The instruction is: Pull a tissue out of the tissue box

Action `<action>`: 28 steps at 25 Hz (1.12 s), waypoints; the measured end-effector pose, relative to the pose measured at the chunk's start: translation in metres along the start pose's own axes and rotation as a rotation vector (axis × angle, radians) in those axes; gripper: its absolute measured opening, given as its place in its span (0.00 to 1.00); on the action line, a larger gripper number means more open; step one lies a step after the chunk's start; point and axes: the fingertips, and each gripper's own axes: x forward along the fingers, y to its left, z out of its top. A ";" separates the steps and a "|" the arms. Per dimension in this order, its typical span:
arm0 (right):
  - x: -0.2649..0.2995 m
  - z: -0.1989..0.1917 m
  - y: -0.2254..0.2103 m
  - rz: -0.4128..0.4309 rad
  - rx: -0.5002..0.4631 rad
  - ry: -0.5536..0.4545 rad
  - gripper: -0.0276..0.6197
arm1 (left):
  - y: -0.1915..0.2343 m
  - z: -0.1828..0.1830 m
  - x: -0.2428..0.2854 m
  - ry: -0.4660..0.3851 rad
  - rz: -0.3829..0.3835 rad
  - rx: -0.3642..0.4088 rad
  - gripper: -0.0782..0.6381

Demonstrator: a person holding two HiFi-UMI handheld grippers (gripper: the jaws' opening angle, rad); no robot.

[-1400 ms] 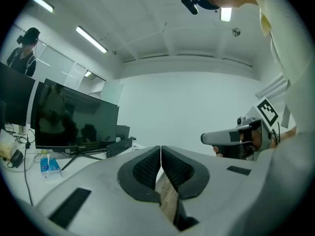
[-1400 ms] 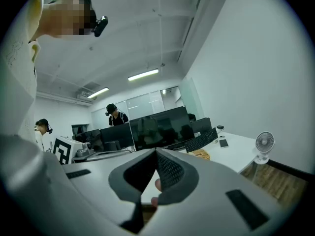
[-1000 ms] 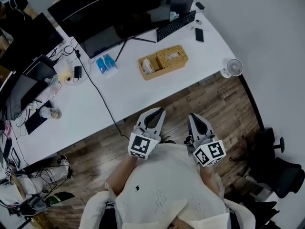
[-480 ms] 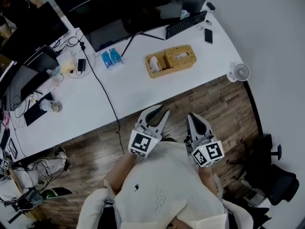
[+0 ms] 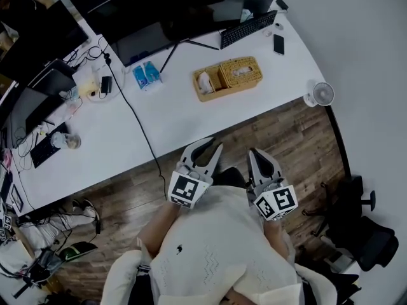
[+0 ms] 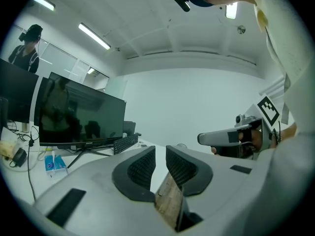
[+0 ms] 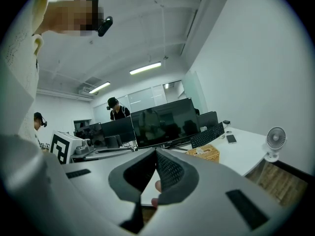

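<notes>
The woven tissue box (image 5: 240, 72) sits in a wicker tray (image 5: 206, 93) on the white desk (image 5: 159, 122), with a tissue showing at its slot; it also shows far ahead as the tissue box (image 7: 206, 153). Both grippers hang over the wooden floor in front of the desk, close to the person's body and well short of the box. My left gripper (image 5: 205, 150) (image 6: 160, 154) is open; its jaws have just spread from shut and then narrowed a little, with nothing between them. My right gripper (image 5: 256, 154) (image 7: 156, 154) has its tips together and holds nothing.
Dark monitors (image 5: 159, 11) line the desk's far side, with a keyboard (image 5: 248, 29) and phone (image 5: 279, 44) beyond the tray. A small fan (image 5: 323, 94) stands at the desk's right corner. A black cable (image 5: 137, 129) crosses the desk. Office chairs (image 5: 365, 234) stand at right.
The left gripper's jaws have gone from shut to apart. Both grippers stay close to the body in front of the desk; the right one stays shut.
</notes>
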 end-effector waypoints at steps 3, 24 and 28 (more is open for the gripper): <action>0.001 0.001 -0.005 -0.003 0.001 0.003 0.04 | 0.001 -0.001 0.004 0.005 0.002 0.003 0.21; 0.072 0.025 -0.093 0.087 -0.063 0.080 0.04 | 0.032 -0.004 0.099 0.034 0.099 -0.040 0.21; 0.099 0.042 -0.120 0.115 -0.064 0.084 0.04 | 0.050 0.001 0.130 0.040 0.138 -0.049 0.21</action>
